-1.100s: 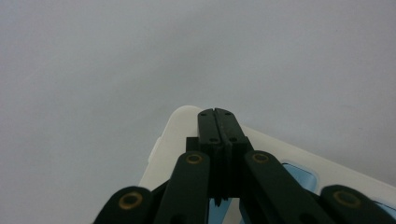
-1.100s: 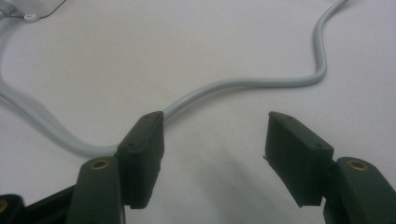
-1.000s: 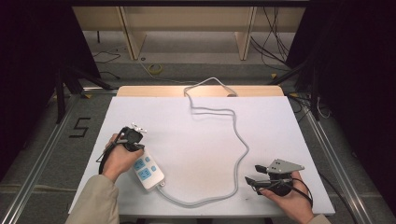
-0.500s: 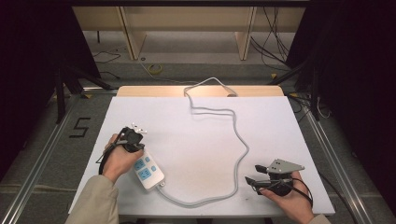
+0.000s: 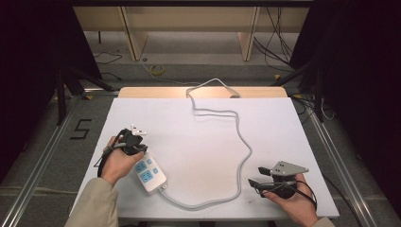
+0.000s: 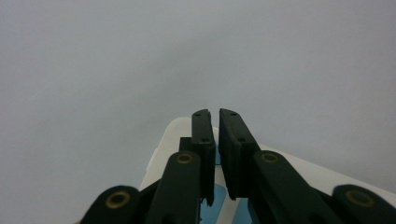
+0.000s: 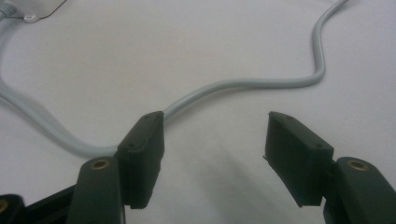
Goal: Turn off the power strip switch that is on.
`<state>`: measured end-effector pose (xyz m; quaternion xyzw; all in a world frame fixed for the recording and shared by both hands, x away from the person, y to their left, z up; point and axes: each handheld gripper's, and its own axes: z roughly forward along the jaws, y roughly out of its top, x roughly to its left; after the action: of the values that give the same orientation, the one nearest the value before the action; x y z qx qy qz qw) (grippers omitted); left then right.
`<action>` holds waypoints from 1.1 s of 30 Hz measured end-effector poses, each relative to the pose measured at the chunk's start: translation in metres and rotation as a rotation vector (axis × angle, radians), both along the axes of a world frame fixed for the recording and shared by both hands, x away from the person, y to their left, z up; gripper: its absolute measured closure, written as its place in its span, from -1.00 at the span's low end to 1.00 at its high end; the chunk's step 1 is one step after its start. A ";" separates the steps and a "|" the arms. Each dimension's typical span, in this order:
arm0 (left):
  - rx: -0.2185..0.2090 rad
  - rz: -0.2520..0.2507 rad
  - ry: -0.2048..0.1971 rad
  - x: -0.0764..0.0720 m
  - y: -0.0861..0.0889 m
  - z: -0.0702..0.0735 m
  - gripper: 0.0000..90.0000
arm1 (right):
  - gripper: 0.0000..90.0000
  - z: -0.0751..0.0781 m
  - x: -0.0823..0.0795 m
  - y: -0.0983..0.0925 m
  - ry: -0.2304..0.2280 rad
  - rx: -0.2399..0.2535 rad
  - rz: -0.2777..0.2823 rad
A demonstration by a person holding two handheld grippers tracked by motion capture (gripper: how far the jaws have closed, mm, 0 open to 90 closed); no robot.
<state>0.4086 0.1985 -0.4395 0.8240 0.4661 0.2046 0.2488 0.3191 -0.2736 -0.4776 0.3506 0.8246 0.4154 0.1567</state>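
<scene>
A white power strip (image 5: 150, 174) with blue sockets lies at the table's front left, and its grey cable (image 5: 243, 142) snakes across the table to the far edge. My left gripper (image 5: 137, 150) is held right over the strip's near end. In the left gripper view its jaws (image 6: 215, 114) have just been opening and stand a narrow slit apart above the strip (image 6: 173, 135), with nothing between them. My right gripper (image 5: 255, 176) rests at the front right, open wide. In the right gripper view its jaws (image 7: 215, 126) are empty, and the cable (image 7: 243, 84) lies just beyond them.
The white tabletop (image 5: 198, 142) has a wooden strip (image 5: 156, 92) along its far edge. Metal rails (image 5: 42, 156) run along both sides on the floor. Loose cables (image 5: 156, 70) lie on the floor beyond the table.
</scene>
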 end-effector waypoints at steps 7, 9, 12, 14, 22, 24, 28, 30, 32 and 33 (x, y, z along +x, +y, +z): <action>-0.036 -0.006 -0.022 -0.005 0.001 0.006 0.73 | -0.15 0.000 0.000 0.000 -0.002 0.003 -0.001; -0.046 -0.015 -0.026 -0.007 0.001 0.007 0.64 | -0.15 0.000 0.000 0.000 -0.001 0.005 -0.001; -0.073 -0.016 -0.029 -0.008 0.001 0.008 0.48 | -0.15 0.000 0.000 0.000 -0.003 0.005 -0.001; -0.085 -0.014 -0.041 -0.010 0.001 0.010 0.38 | -0.15 0.000 0.000 0.000 -0.003 0.005 -0.001; -0.116 -0.055 -0.057 -0.016 -0.002 0.009 -0.17 | -0.15 0.000 0.000 -0.001 -0.003 0.006 -0.001; -0.126 -0.064 -0.067 -0.018 -0.002 0.010 -0.25 | -0.15 0.000 0.000 -0.001 -0.002 0.007 -0.001; -0.151 -0.122 -0.106 -0.025 -0.002 0.009 -0.34 | -0.15 0.001 0.000 -0.001 -0.002 0.008 -0.001; -0.174 -0.139 -0.117 -0.030 -0.002 0.008 -0.35 | -0.15 0.001 0.000 -0.001 -0.003 0.007 -0.001; -0.184 -0.162 -0.127 -0.035 -0.003 0.006 -0.38 | -0.15 0.001 0.000 -0.001 -0.003 0.007 -0.001; -0.186 -0.174 -0.133 -0.037 -0.004 0.005 -0.40 | -0.15 0.001 0.000 -0.001 -0.003 0.007 0.000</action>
<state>0.3716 0.1946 -0.4346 0.8191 0.3926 0.1923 0.3714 0.3189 -0.2741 -0.4770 0.3503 0.8229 0.4189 0.1569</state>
